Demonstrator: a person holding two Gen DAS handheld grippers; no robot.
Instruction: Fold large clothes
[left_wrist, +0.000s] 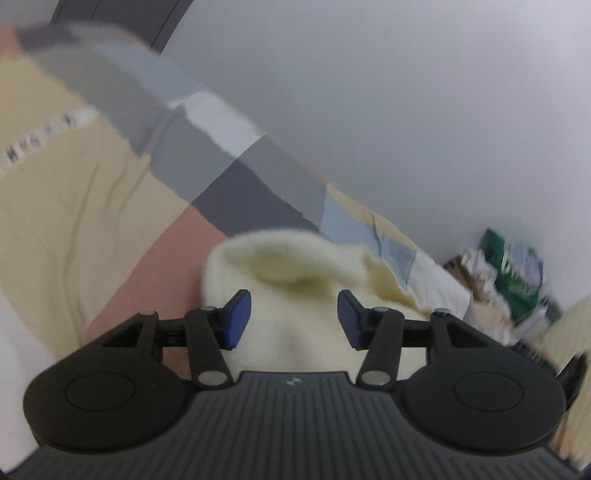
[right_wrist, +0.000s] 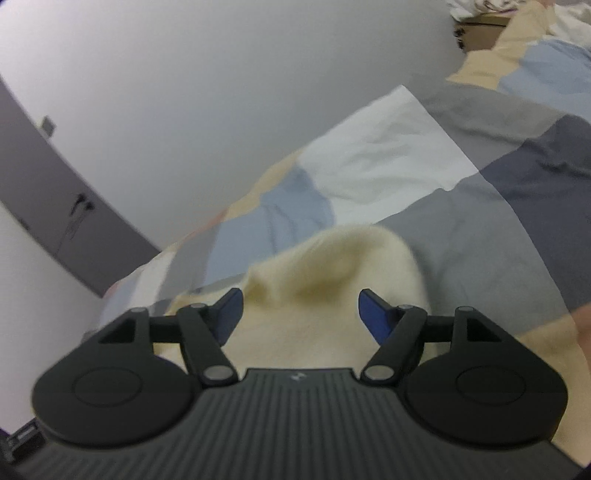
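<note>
Both pictures are blurry, so small things are hard to make out. The cream garment (left_wrist: 295, 295) (right_wrist: 332, 280) is soft and fuzzy, and only one bunched-up lump of it shows in each view. The rest is hidden under the black tool bodies, so I cannot tell what kind of clothing it is or how it is folded.

The left tongs (left_wrist: 294, 319) are open, with a wide gap between the blue pads (left_wrist: 236, 319). The cream lump sits in the gap, just past the pads, and they do not squeeze it. The right tongs (right_wrist: 299, 317) are open too, a bit wider. Another cream lump rises between their blue pads (right_wrist: 373, 319), and it is loose as well.

The garment lies on a bed (left_wrist: 236, 147) (right_wrist: 480, 229). The bed cover has big blocks of grey, dark grey, white, light blue, sandy yellow and pink. In the left view, a sandy piece far to the left has a row of small marks (left_wrist: 40, 136), too smeared to read.

A plain pale wall (left_wrist: 406, 92) (right_wrist: 184, 92) stands behind the bed. In the left view a pile of crumpled stuff (left_wrist: 509, 273), green and white, sits at the far right by the wall; I cannot tell what it is. In the right view a grey panel (right_wrist: 55, 192) crosses the wall on the left, and a brown box (right_wrist: 476, 33) is cut off at the top edge.
</note>
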